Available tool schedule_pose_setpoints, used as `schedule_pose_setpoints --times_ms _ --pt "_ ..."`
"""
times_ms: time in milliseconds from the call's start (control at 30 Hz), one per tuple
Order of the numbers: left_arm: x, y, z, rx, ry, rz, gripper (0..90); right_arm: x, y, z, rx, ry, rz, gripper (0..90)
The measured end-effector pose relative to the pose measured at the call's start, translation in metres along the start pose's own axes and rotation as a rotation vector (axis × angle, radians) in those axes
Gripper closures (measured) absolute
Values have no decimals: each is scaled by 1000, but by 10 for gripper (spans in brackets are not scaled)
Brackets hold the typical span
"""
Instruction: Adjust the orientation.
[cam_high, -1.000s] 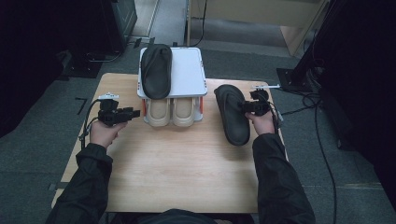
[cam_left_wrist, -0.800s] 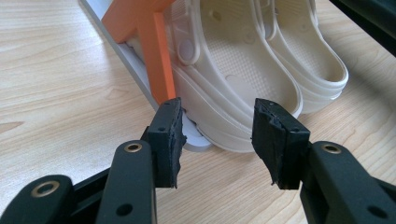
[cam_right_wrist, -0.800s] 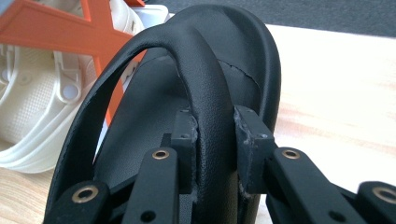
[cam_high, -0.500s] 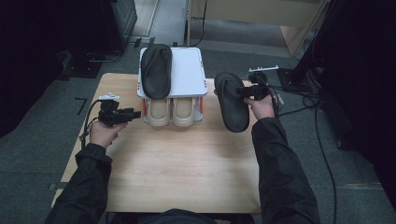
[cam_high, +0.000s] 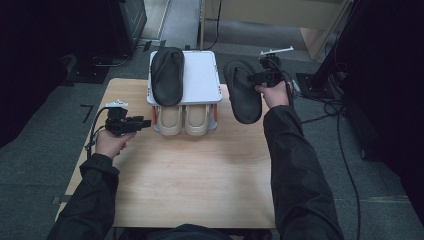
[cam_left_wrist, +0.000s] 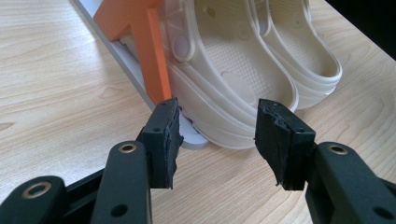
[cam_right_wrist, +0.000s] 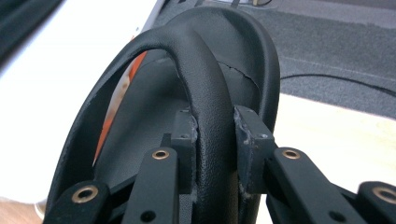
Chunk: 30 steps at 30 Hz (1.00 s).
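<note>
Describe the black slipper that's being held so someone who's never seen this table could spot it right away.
Start at the white two-level rack at the table's far edge. Just to its right, above the table's far right corner, hangs a black slipper. Unlike the other black slipper lying on top of the rack and the beige pair below, it is lifted off the table, its strap clamped in the right gripper.

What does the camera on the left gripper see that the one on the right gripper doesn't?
Left gripper view alone: the left gripper with its jaws apart and nothing between them, having just been opening, aimed at a pair of cream clogs beside an orange rack leg.

Right gripper view alone: the right gripper clamped on the strap of a black slipper, and grey carpet beyond.

Both: the wooden table, a bit of orange, and the rack.
</note>
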<state>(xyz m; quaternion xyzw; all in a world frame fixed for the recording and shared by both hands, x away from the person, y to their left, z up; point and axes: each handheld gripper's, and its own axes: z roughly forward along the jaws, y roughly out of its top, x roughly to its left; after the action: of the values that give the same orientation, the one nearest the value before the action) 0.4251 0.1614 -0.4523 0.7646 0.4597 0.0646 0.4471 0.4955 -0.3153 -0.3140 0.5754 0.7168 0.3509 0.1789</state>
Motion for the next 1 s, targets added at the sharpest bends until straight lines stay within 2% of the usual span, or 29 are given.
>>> schedule_pose_setpoints --times_ms 333,533,833,900,1000 --pt "-1 0 0 -1 -15 8 500 26 34 14 -11 1 -13 721" --pt "-4 0 1 -1 -24 29 500 42 45 33 -1 24 -17 719" --pt "-4 0 2 -18 -39 21 500 72 63 65 17 27 -36 719" --pt "-5 0 2 -12 -40 34 500 76 66 70 18 31 -36 719" --pt "-5 1 2 -14 -41 29 500 84 69 77 14 35 -44 719"
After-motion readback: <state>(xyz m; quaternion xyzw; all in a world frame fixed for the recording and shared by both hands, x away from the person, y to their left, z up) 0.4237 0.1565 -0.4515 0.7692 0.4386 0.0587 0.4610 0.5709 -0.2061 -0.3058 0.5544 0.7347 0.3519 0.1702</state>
